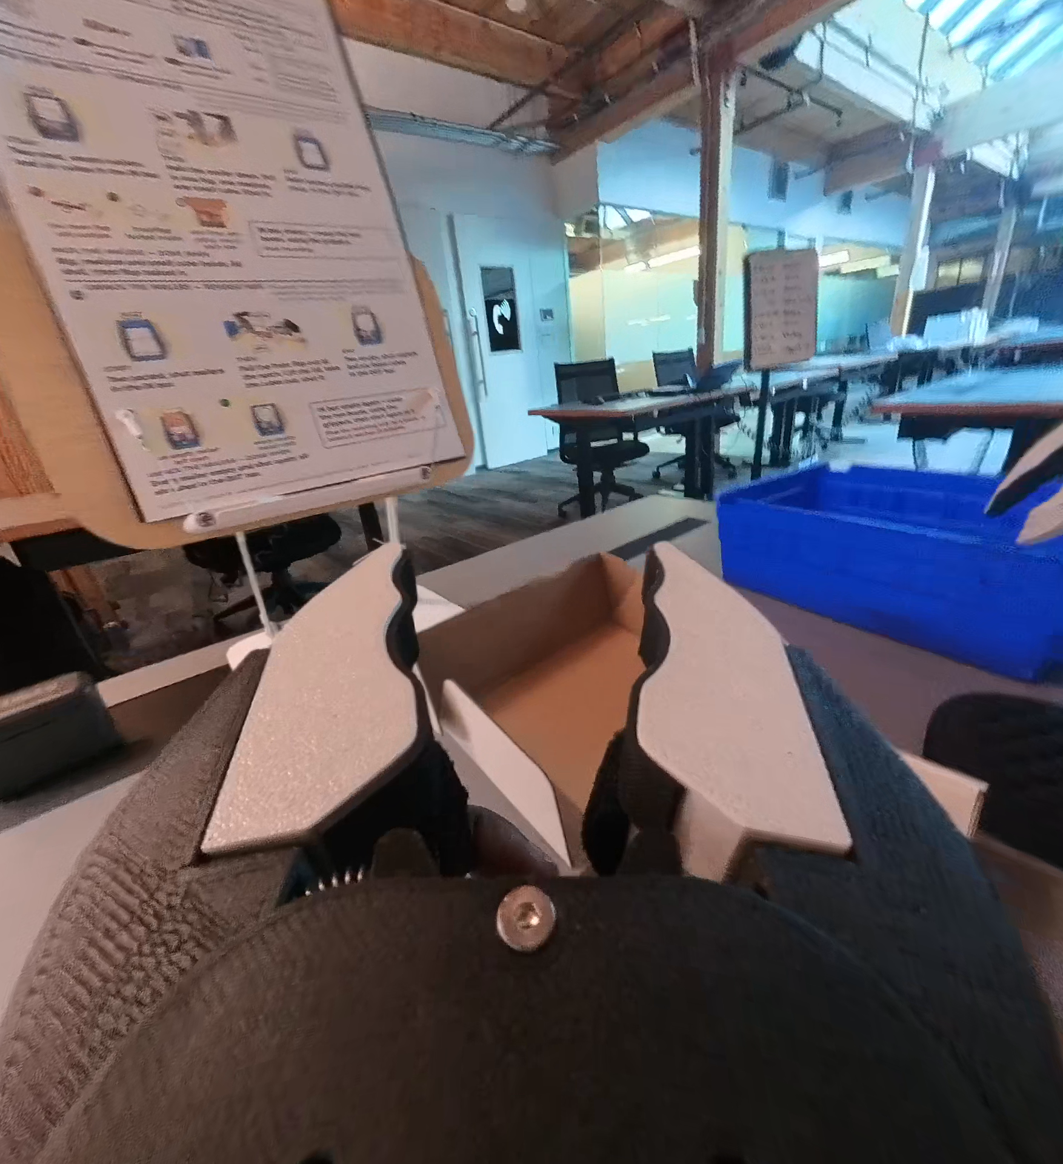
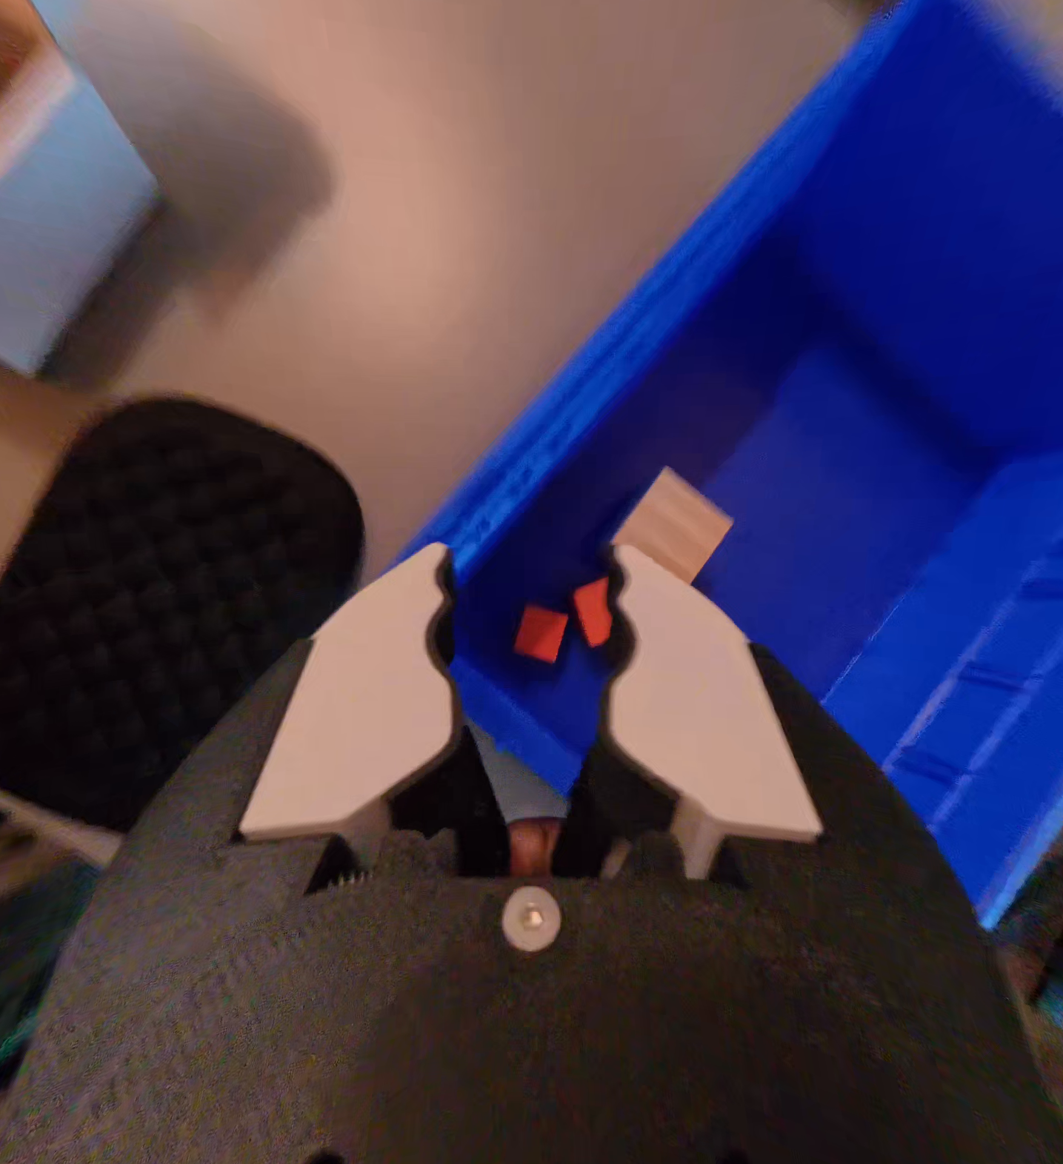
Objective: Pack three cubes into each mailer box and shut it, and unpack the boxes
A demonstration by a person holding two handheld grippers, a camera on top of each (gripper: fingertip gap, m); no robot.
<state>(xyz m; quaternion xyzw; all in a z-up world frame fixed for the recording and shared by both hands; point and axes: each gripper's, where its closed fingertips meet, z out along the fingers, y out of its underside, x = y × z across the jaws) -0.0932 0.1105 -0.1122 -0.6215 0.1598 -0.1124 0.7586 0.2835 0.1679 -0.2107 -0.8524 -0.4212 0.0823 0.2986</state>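
My left gripper [image 1: 526, 560] is open, its fingers spread either side of an open cardboard mailer box [image 1: 554, 680] on the table; the box's inside looks empty. My right gripper [image 2: 532, 564] is open and empty above the near corner of a blue bin [image 2: 863, 441]. Two red cubes [image 2: 541, 633] lie on the bin floor between its fingers, and a white block [image 2: 674, 523] lies just beyond. The right gripper's fingers also show in the left wrist view [image 1: 1058, 479] over the blue bin [image 1: 894, 567].
An instruction sheet on a board [image 1: 201, 252] stands on a stand behind the box. A black foam pad [image 2: 151, 604] lies left of the bin, also in the left wrist view [image 1: 1020, 775]. A dark device [image 1: 31, 730] sits at the table's left edge. A pale box [image 2: 31, 252] is at far left. There is about 40 cm between the tips of the two grippers. The left tips stand about 40 cm off the dark device [image 1: 31, 730].
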